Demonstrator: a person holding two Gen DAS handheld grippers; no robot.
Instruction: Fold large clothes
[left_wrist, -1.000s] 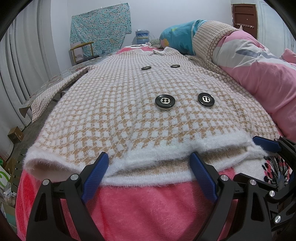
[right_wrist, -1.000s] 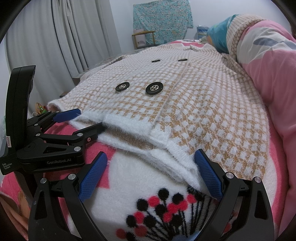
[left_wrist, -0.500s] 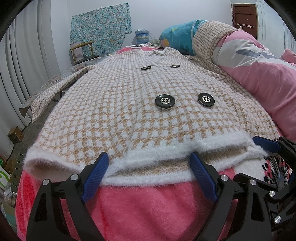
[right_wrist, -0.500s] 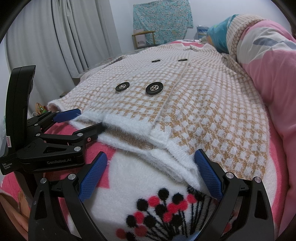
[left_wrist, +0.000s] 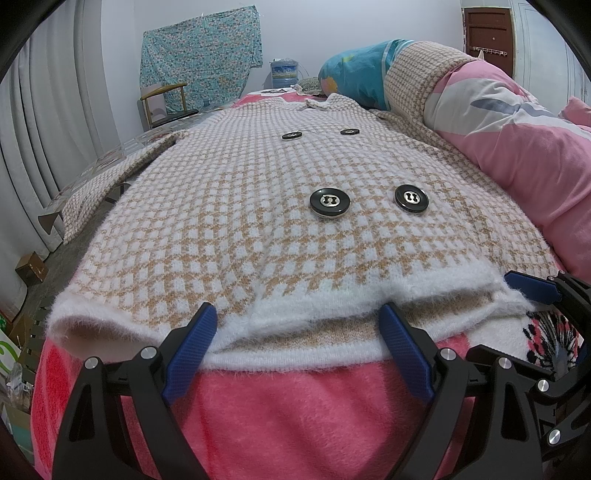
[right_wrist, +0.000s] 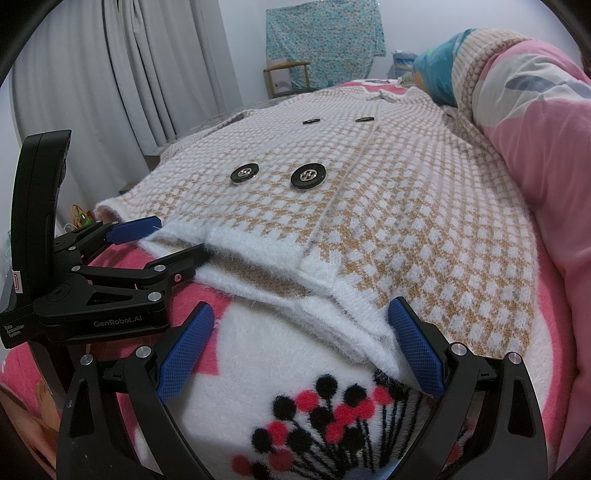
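I see the checked cardigan (left_wrist: 236, 206) spread flat on the pink blanket (left_wrist: 295, 417), hem toward me. My left gripper (left_wrist: 297, 347) and right gripper (right_wrist: 301, 354) both stand with fingers wide apart at that hem, clamping nothing. The left gripper's body reads "GenRobot.AI" and "Data Acquisition System".

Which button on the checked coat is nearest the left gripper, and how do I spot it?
On the pink blanket lies the tan-and-white checked coat, hem towards the grippers. Four black buttons sit in two pairs; take the near pair. The target button is its left one, the largest-looking in the left wrist view.
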